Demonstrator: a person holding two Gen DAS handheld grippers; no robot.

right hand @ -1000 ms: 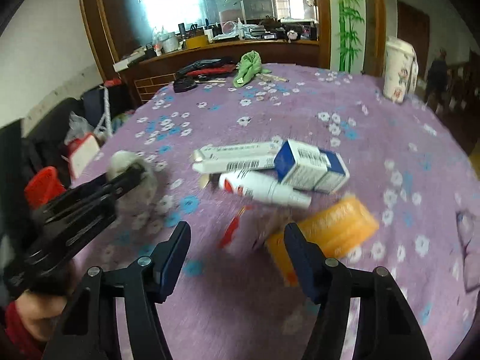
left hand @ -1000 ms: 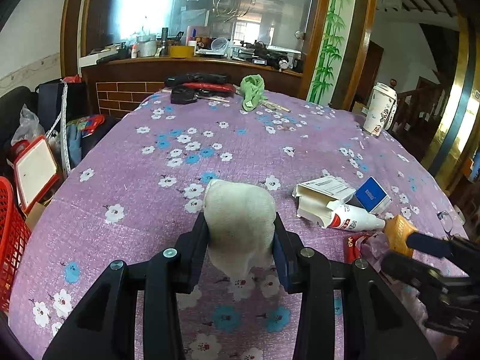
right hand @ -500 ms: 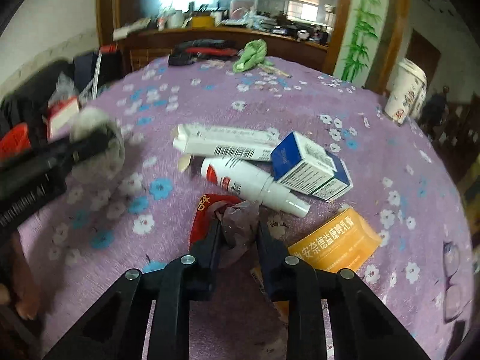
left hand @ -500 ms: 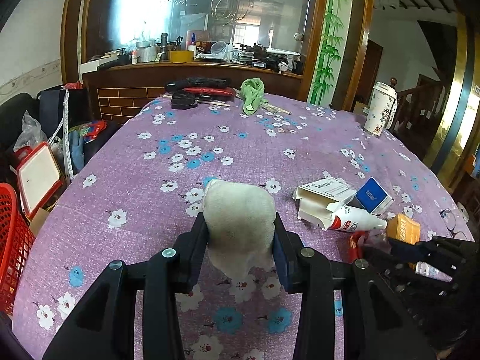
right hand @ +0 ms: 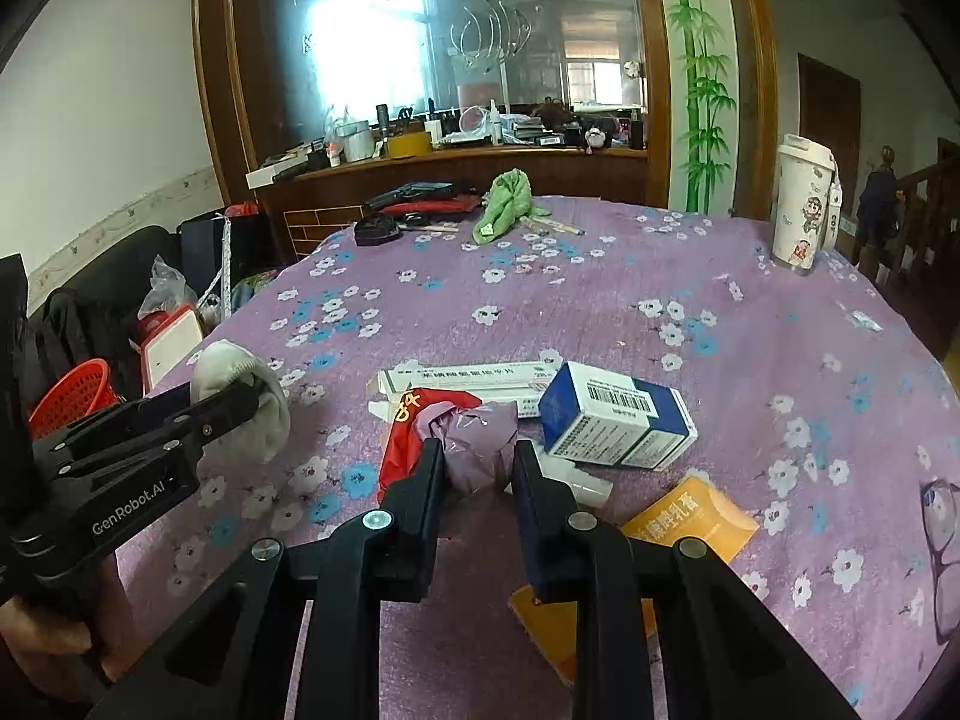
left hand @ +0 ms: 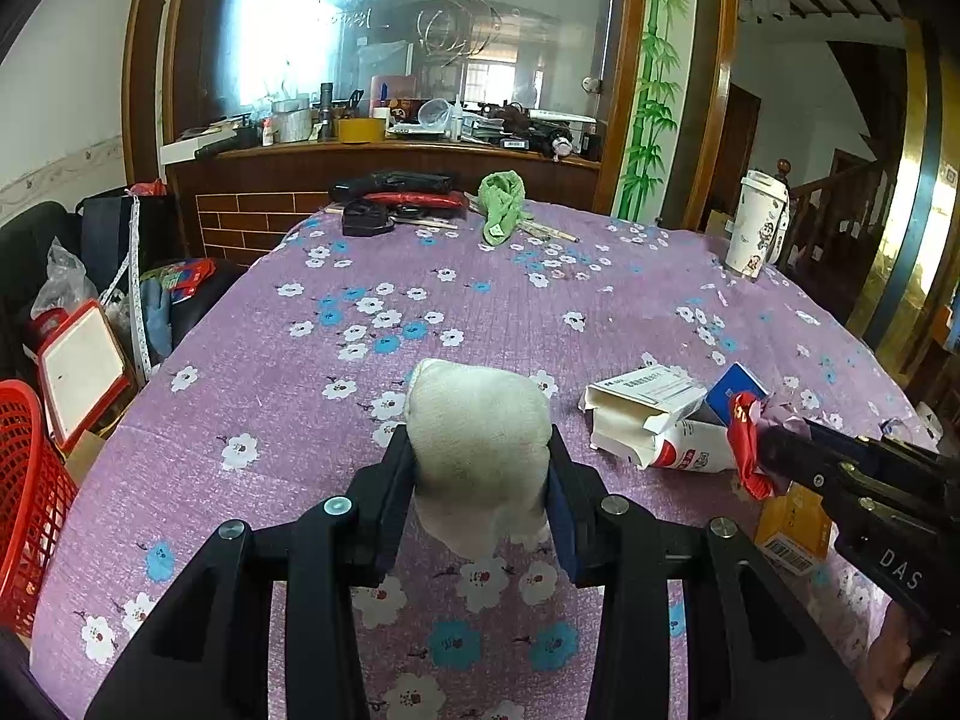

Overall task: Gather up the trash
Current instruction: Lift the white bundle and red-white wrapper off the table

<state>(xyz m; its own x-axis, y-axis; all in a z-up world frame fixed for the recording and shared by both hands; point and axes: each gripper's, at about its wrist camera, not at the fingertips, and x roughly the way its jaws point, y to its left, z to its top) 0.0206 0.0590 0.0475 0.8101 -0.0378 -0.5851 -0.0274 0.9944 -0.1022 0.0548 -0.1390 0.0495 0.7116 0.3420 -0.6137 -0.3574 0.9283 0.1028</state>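
Purple floral tablecloth (left hand: 480, 312), left claw (left hand: 480, 468) angled down clamping white wad (left hand: 480, 438), right claw (right hand: 477, 474) clamping crumpled wrapper (right hand: 474, 438)

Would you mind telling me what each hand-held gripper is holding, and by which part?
Left hand-held gripper: the crumpled whitish tissue wad, clamped by its sides. Right hand-held gripper: the crumpled red and clear wrapper, pinched at its bunched middle.

Purple flowered counter (right hand: 750, 324): blue-and-white carton (right hand: 618, 417) centre; long white box (right hand: 462, 381) just behind it; orange packet (right hand: 684, 519) in front. Green cloth (right hand: 504, 198) far edge, white lidded cup (right hand: 801, 207) far right. Red mesh basket (left hand: 27, 498) off the left edge.
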